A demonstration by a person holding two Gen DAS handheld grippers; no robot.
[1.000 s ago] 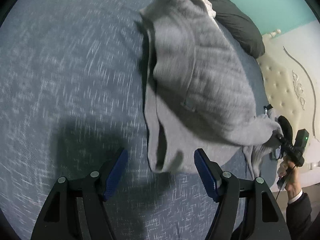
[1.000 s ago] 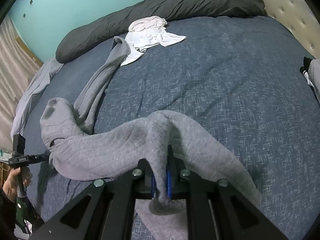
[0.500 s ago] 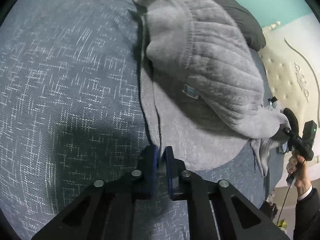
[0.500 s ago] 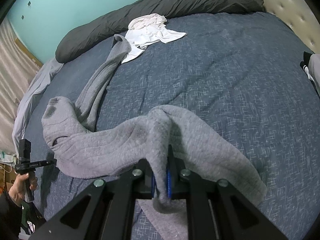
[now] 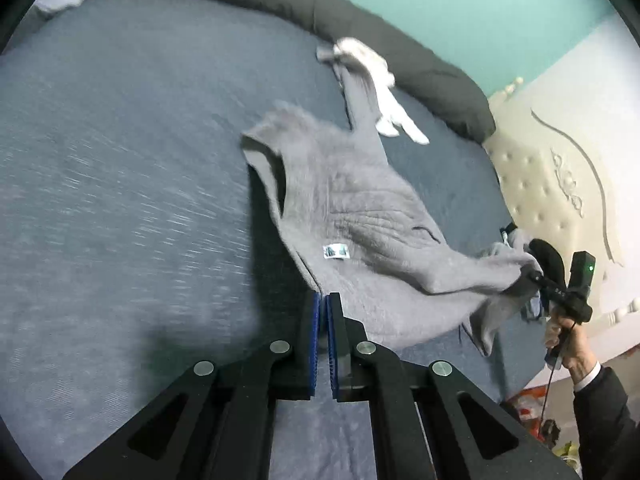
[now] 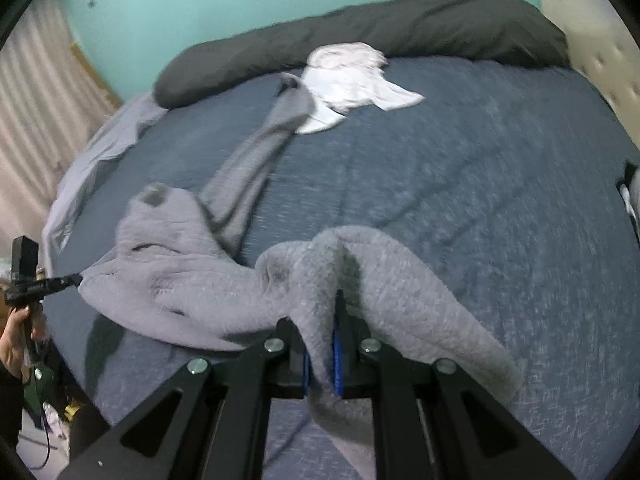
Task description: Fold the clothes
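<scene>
I am working over a wide bed covered in a dark blue flecked quilt (image 5: 120,184), which is spreading out ahead of both my grippers. A long dark grey bolster pillow (image 6: 360,36) is lying along the far edge, well beyond my fingers. The grey ribbed knit sweater (image 5: 352,208) is stretching between my two tools: its body is hanging just ahead of my left gripper (image 5: 323,300), with one sleeve trailing away toward the pillow. My left gripper's blue pads are pinched together on the sweater's near hem, just below a small white care label (image 5: 335,251). Off to its right, my right gripper (image 6: 320,344) is clamping a thick bunched fold of the same sweater, the cloth draping over both sides of its black fingers (image 6: 294,344). A crumpled white garment (image 6: 352,80) is lying far ahead of that gripper, touching the sleeve's end, close to the pillow. My hand (image 5: 568,344) is gripping the right tool's handle.
</scene>
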